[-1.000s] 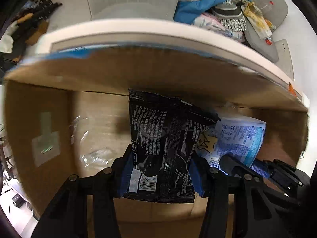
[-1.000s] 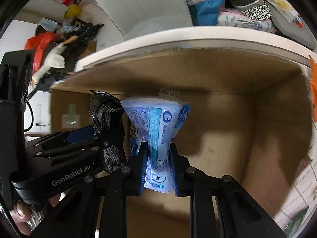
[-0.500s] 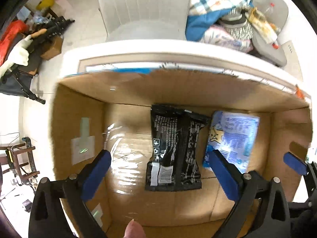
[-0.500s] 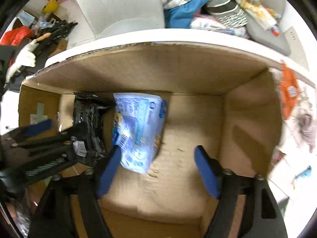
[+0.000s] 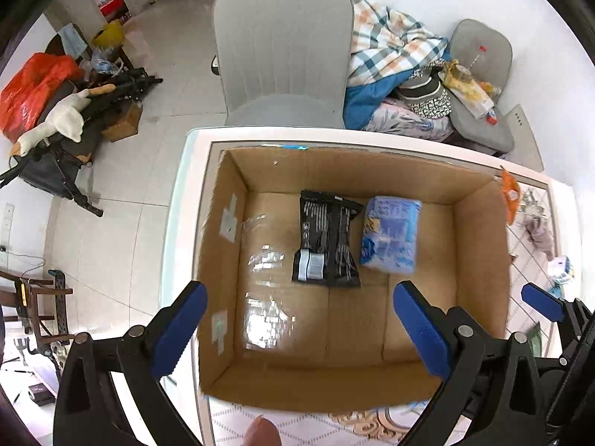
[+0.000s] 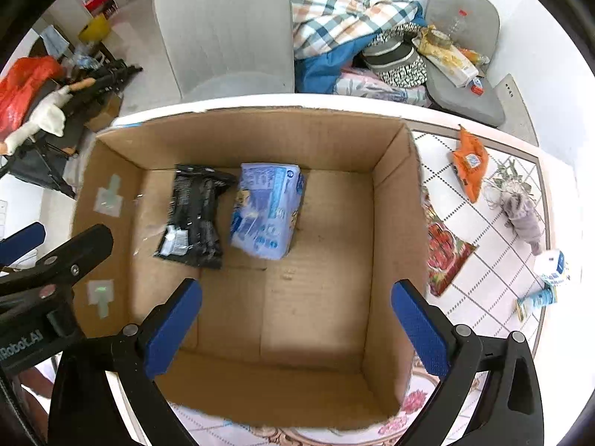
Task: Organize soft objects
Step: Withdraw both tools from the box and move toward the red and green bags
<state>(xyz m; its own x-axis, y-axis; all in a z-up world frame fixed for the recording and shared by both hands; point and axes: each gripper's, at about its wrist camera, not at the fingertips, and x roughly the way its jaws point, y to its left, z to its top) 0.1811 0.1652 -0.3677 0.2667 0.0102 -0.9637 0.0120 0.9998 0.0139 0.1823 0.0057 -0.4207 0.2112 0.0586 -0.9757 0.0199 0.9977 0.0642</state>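
Note:
A black packet (image 5: 325, 239) and a blue-and-white soft pack (image 5: 390, 236) lie side by side on the floor of an open cardboard box (image 5: 479, 245). They also show in the right wrist view, the black packet (image 6: 195, 215) left of the blue pack (image 6: 267, 210) in the box (image 6: 394, 223). My left gripper (image 5: 297, 330) is open and empty, held above the box's near side. My right gripper (image 6: 295, 327) is open and empty, also above the box. On the table right of the box lie an orange pouch (image 6: 469, 163), a grey plush toy (image 6: 522, 212) and a red strawberry-print packet (image 6: 446, 256).
The box stands on a white table with a patterned cloth (image 6: 494, 260). A small white-and-blue pack (image 6: 554, 265) lies near the right edge. A grey chair (image 5: 282, 55) stands behind the table, with a pile of clothes (image 5: 394, 59) and a floor cushion (image 5: 479, 85) beside it.
Both grippers opened and let go of their packs, which now lie in the box. Both grippers then rose and pulled back above the box.

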